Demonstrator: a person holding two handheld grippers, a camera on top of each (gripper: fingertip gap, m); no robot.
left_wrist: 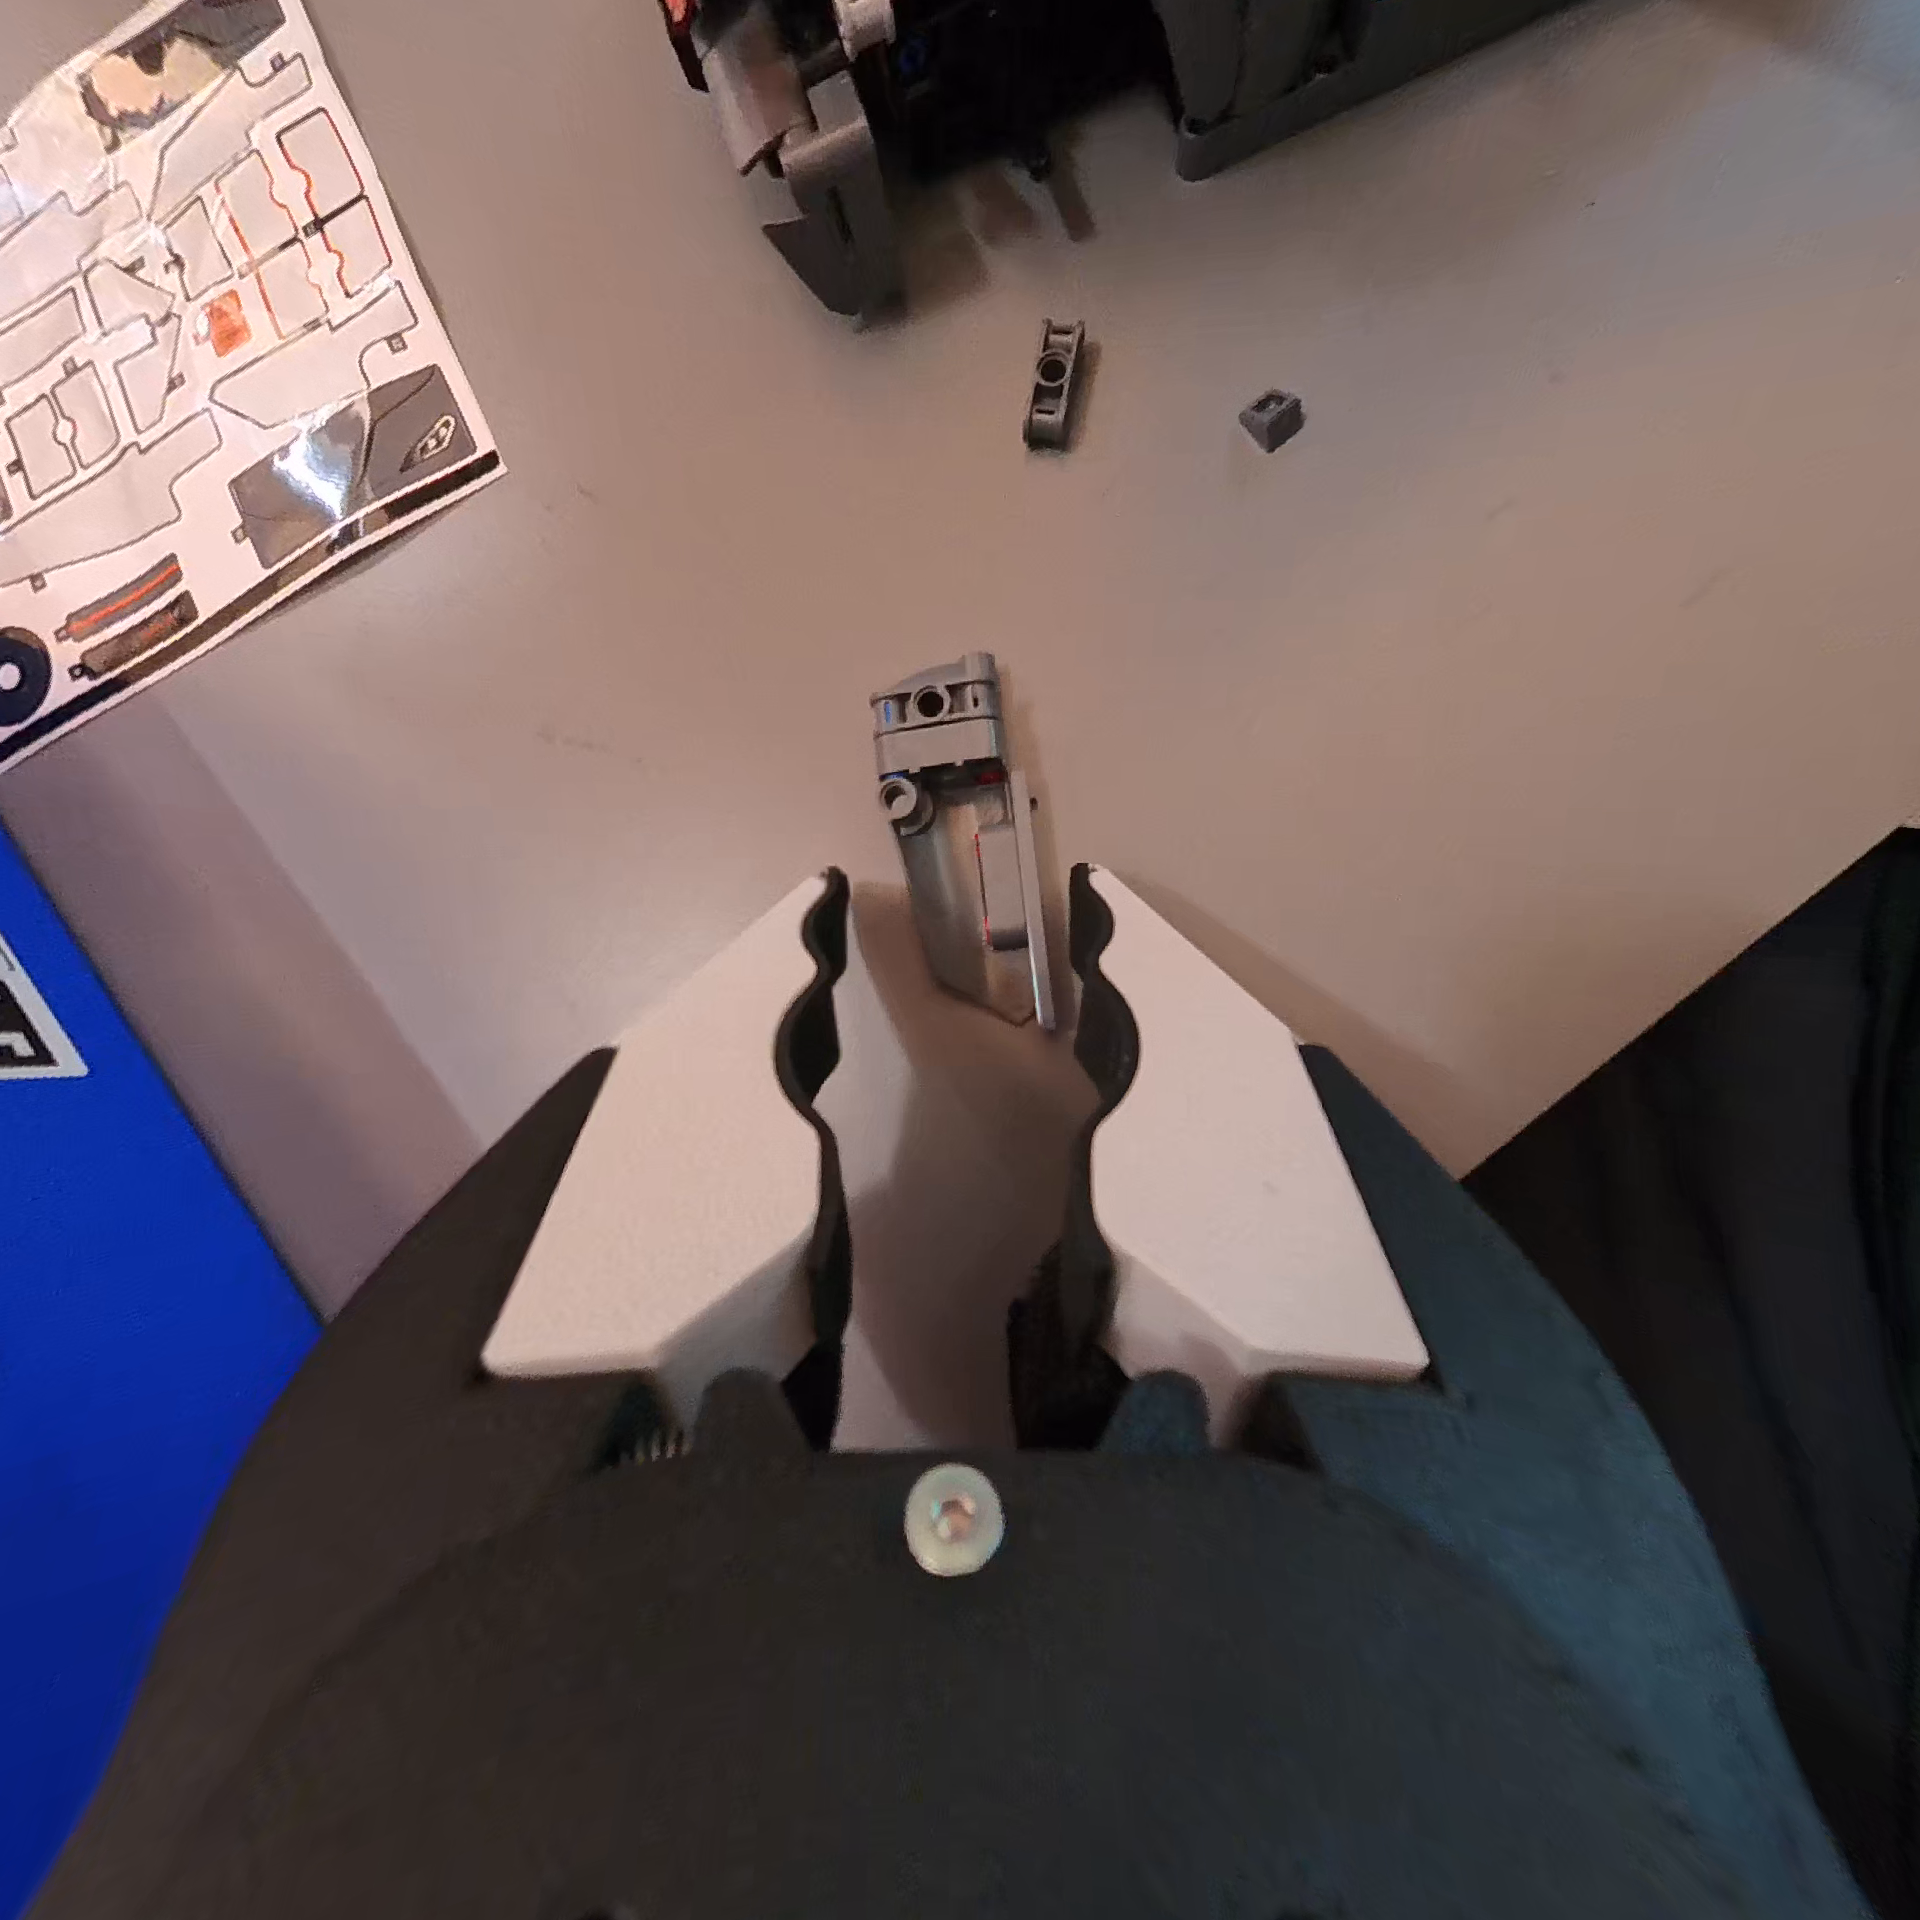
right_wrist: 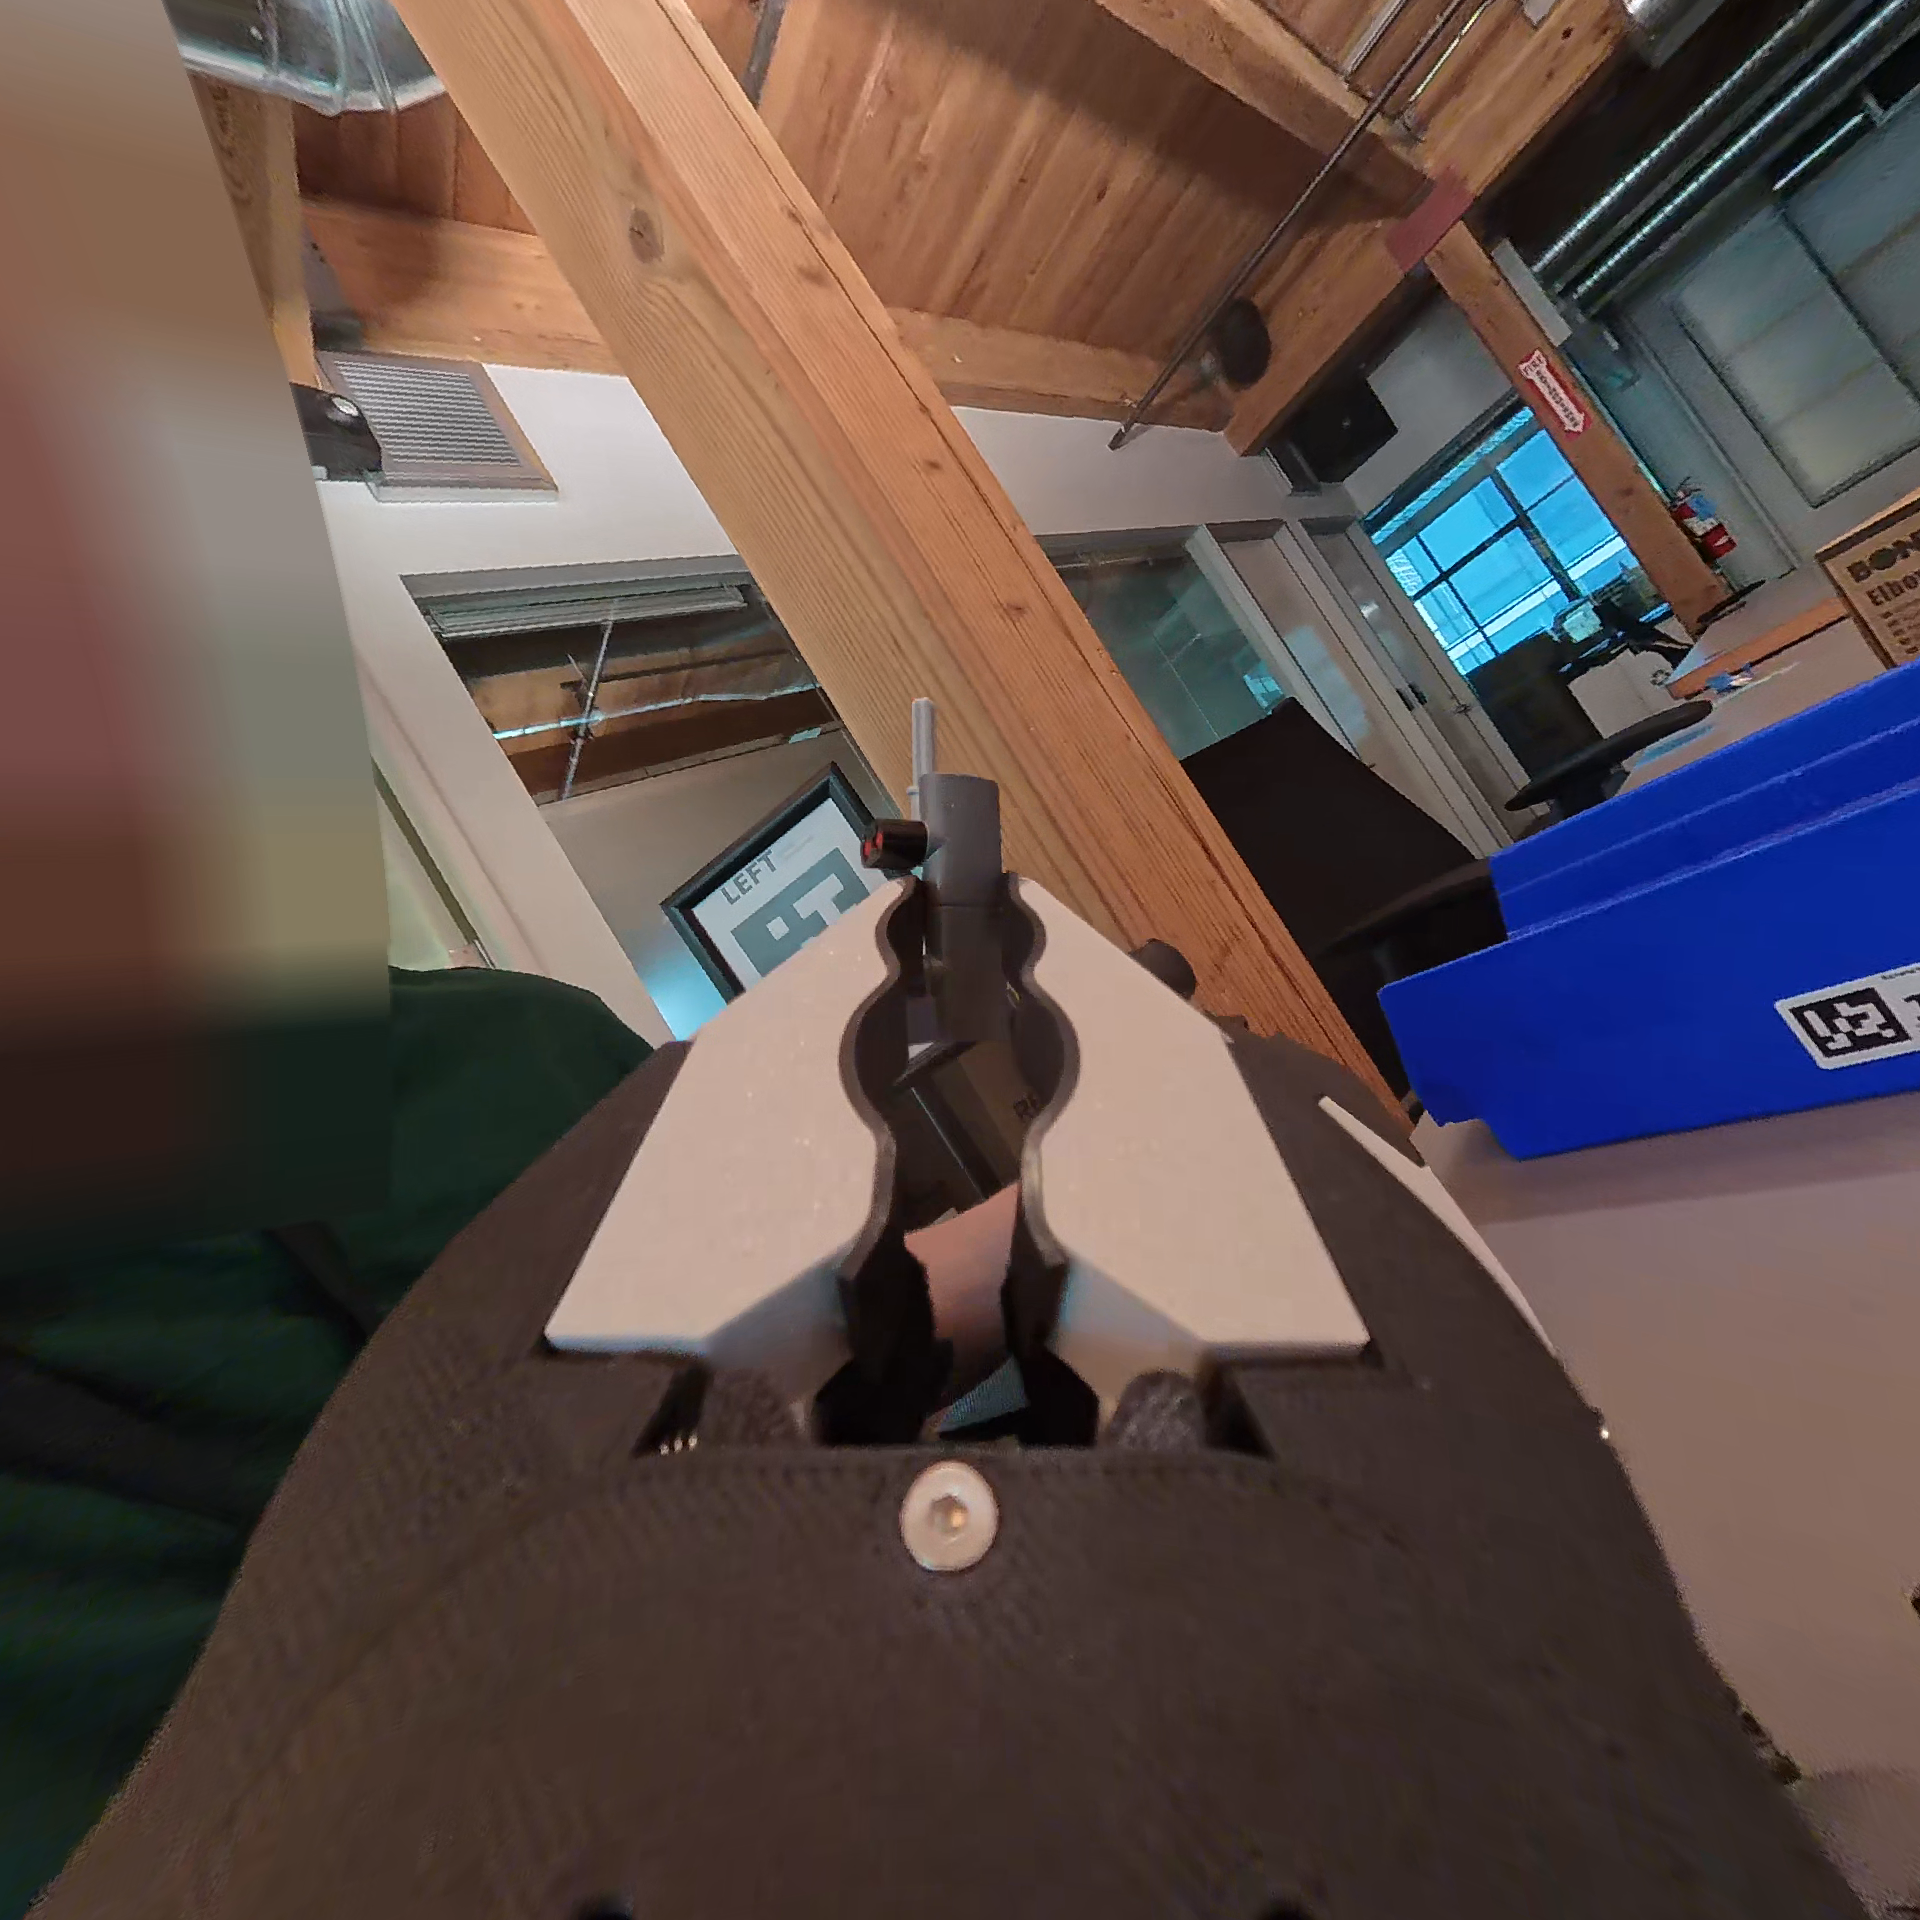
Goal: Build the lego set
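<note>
Now left claw [left_wrist: 961,935] is hanging open around a light grey subassembly [left_wrist: 961,831] lying on the surface [left_wrist: 1351,675]. Right claw [right_wrist: 961,914] is gripping a dark grey piece [right_wrist: 961,862], raised. Risk: closing off-centre could be pushing the subassembly sideways.

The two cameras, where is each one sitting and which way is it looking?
Left wrist view: sits on the left gripper, looks down at the pale table and light grey lego assembly; its open white fingers show.
Right wrist view: sits on the right gripper, tilted up toward wooden ceiling beams; its fingers clamp a dark grey lego piece.
Shared: a blue bin.
</note>
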